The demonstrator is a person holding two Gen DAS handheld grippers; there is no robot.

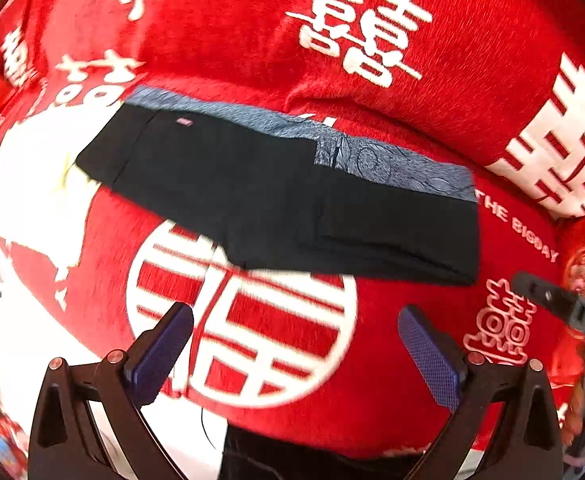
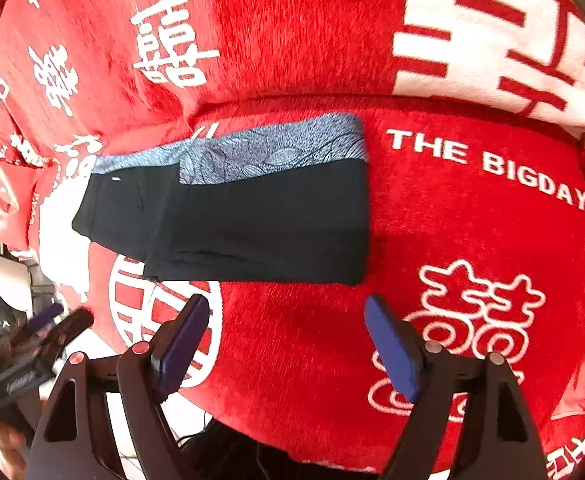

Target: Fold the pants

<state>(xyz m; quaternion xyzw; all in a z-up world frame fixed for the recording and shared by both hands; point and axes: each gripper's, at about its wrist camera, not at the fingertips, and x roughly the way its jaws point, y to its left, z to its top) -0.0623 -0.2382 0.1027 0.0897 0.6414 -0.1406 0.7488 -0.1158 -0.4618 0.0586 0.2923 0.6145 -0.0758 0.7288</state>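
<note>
My left gripper (image 1: 295,332) hangs spread and empty. The black fabric pants with a blue-grey patterned band (image 1: 284,196) lie folded flat on the red plush blanket (image 1: 412,380), likely soft and limp; I'd pinch an end edge. My right gripper (image 2: 286,322) is spread too.

This looks like a home, most likely a bedroom or sitting room dressed for a wedding. A plush red blanket (image 2: 300,344) printed with white double-happiness signs and the words "THE BIGDAY" covers a soft, cushioned surface, with a matching red pillow (image 1: 372,40) banked behind it. Folded pants (image 2: 252,224) lie on the blanket, and blurred household clutter shows at the left edge.
</note>
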